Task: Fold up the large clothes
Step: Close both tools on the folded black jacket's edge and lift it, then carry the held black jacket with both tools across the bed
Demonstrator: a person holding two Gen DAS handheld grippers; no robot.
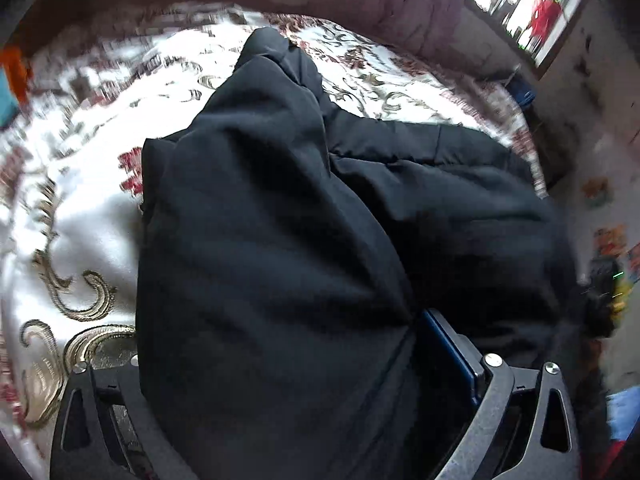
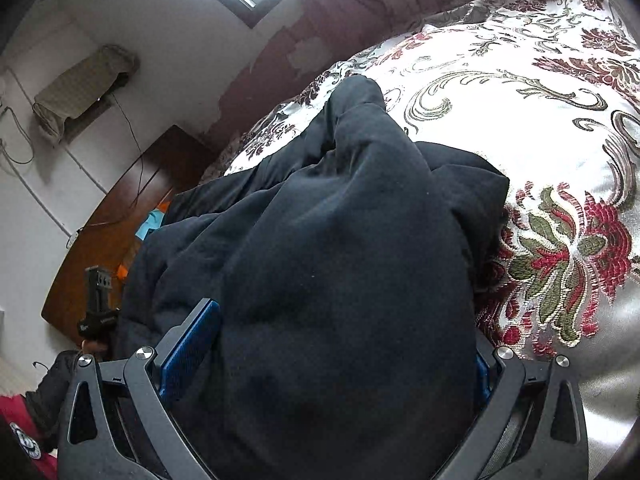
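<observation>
Dark padded garment (image 1: pixel 280 240): bunched fabric is held between the jaws of left gripper (image 1: pixel 280 380) and right gripper (image 2: pixel 320 352). It is heaped on the bed (image 2: pixel 520 80); no neat fold is seen, so most folding is judged outstanding.

Black garment (image 1: pixel 280 240) bunched between the fingers of the left hand-held gripper (image 1: pixel 288 392), filling centre frame; floral bedspread (image 1: pixel 80 208) spread behind at left; bright window (image 1: pixel 528 4) upper right

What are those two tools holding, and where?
Both hold the black garment: the left tool and right tool each pinch a bunched fold; which part cannot be told.
</observation>
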